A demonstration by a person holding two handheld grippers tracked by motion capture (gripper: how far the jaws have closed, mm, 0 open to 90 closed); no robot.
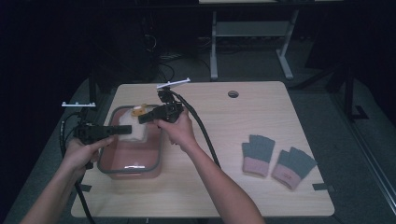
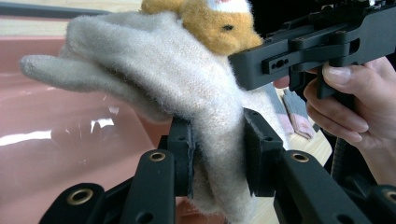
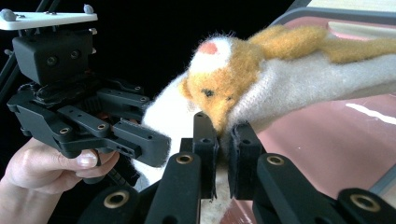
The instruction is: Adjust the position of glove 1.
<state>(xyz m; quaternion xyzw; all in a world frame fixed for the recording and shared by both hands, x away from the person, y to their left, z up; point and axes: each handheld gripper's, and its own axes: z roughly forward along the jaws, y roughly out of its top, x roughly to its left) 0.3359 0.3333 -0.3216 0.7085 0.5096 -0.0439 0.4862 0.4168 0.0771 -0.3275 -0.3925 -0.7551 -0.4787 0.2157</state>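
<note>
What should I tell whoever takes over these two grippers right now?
Left gripper: jaws shut on the fluffy cream knitted glove with an orange bear face, at its cuff.
Right gripper: jaws pinching the same glove by the bear face.
The glove hangs above the pink plastic tub with a grey rim.
The grey-and-pink knitted glove pair lies on the wooden table, untouched.
Left: probably lowering the glove into the tub and releasing.

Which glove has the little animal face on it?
Find the pink tub at the table's left. Over it both tongs pinch one fluffy cream glove. Its orange animal face sets it apart from the two plain grey gloves lying flat to the right.
</note>
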